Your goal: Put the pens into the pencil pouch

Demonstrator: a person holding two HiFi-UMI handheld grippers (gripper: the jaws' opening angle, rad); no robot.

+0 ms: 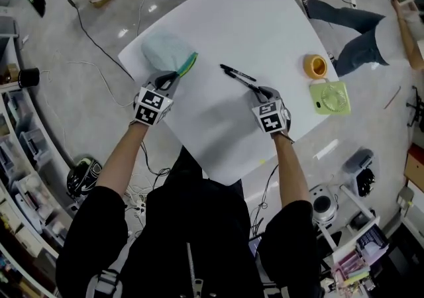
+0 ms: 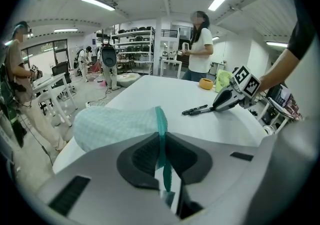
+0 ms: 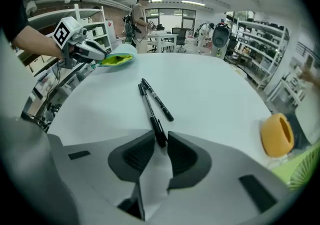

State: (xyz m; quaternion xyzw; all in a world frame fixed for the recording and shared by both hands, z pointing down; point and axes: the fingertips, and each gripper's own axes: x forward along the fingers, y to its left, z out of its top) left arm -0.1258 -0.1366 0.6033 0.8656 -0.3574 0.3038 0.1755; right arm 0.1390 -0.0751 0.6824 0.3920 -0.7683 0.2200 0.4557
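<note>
**Bracketing the first pen while the pouch is being held**

The right gripper is straddling the near tip of one pen, its jaws narrowed with a sliver of gap seemingly left. A second pen is lying just beside it on the table. The left gripper is pinching the teal zip edge of the pencil pouch, well apart from the pens.

Gripping so near the tip is risking a pivot or a slip on lifting, and the neighbour may get dragged. No writing is showing legibly.
</note>
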